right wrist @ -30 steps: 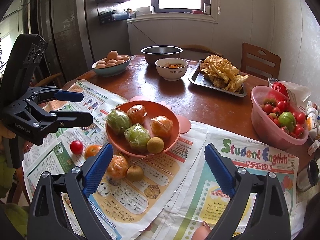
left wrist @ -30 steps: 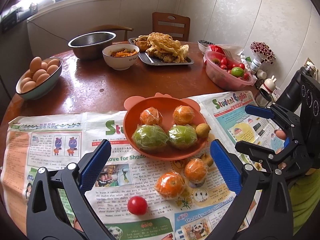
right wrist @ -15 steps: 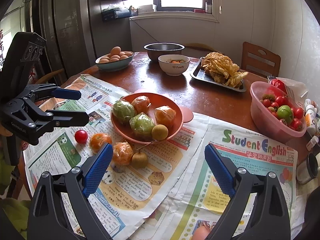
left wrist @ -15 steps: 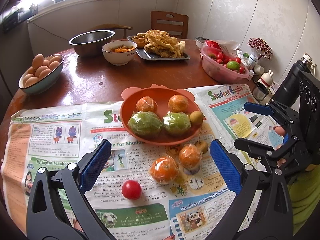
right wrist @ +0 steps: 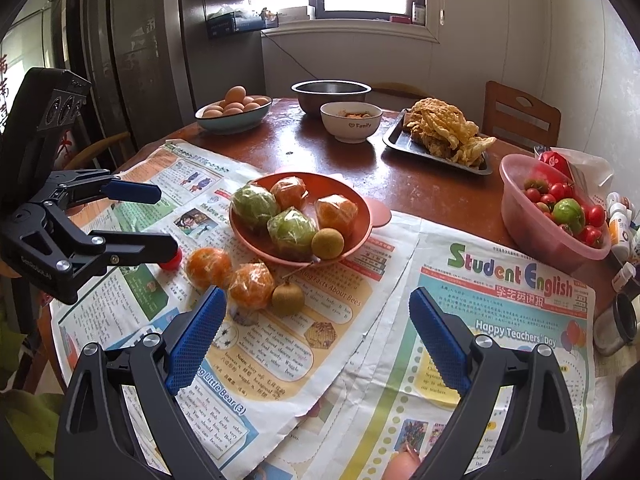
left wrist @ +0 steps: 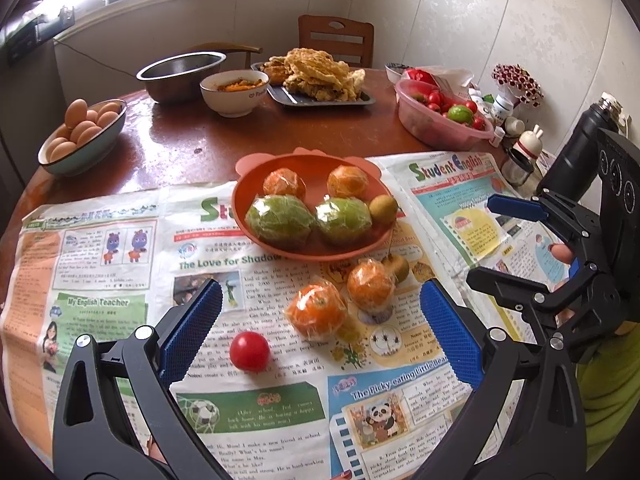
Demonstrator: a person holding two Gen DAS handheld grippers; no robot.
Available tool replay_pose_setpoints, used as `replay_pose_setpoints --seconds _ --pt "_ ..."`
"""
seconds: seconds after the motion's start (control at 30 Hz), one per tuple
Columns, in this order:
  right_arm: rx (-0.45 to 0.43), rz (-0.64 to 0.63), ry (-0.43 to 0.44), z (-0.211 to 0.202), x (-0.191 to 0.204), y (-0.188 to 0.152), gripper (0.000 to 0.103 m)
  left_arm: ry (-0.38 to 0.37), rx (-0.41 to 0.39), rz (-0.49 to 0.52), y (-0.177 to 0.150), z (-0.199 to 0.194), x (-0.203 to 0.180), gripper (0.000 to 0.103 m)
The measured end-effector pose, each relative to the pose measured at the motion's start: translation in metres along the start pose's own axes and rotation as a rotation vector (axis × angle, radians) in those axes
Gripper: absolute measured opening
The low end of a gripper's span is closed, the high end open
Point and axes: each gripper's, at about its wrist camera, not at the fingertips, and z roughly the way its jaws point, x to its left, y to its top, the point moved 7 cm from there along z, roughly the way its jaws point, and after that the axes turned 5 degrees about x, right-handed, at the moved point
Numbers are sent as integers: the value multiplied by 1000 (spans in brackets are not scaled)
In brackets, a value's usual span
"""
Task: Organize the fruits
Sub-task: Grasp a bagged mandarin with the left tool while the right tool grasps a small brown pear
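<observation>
Fruit is sitting on a newspaper-covered table [left wrist: 168,152], most of it in an orange plate [left wrist: 320,250] near the middle: two green fruits and two oranges in clear wrap, plus one small brown fruit. Just beside the plate's near edge, two more wrapped oranges [left wrist: 318,312] and another small brown fruit [right wrist: 287,298] are lying on the newspaper [left wrist: 120,272], with a red tomato [left wrist: 249,351] a little apart. From the left wrist view the tomato is showing whole; from the right wrist view it is mostly hiding behind the other claw's lower finger. Only the right wrist view is showing the "Happy Teachers' Day" page. The left claw [left wrist: 320,332] is hanging wide open above the tomato and oranges, touching nothing. The right claw [right wrist: 318,336] is also gaping wide over bare newspaper, holding nothing.
</observation>
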Motion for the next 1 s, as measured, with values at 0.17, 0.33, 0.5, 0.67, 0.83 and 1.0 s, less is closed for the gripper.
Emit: replay_pose_setpoints --seconds 0.17,0.33,0.5,0.67,0.83,1.0 --pt "11 2 -3 1 1 -6 93 0 14 1 -9 4 -1 93" --pt "23 4 -4 4 3 -11 93 -4 33 9 -17 8 -4 93" --pt "39 4 -2 9 6 -17 93 -3 49 26 -24 14 -7 93" --pt "57 4 -1 16 7 -22 93 -1 62 42 -29 19 -8 93" --pt "78 5 -6 27 6 -25 91 -10 78 59 -32 26 -11 90" --pt "102 -2 0 38 4 -26 79 -21 90 61 -32 33 -9 80"
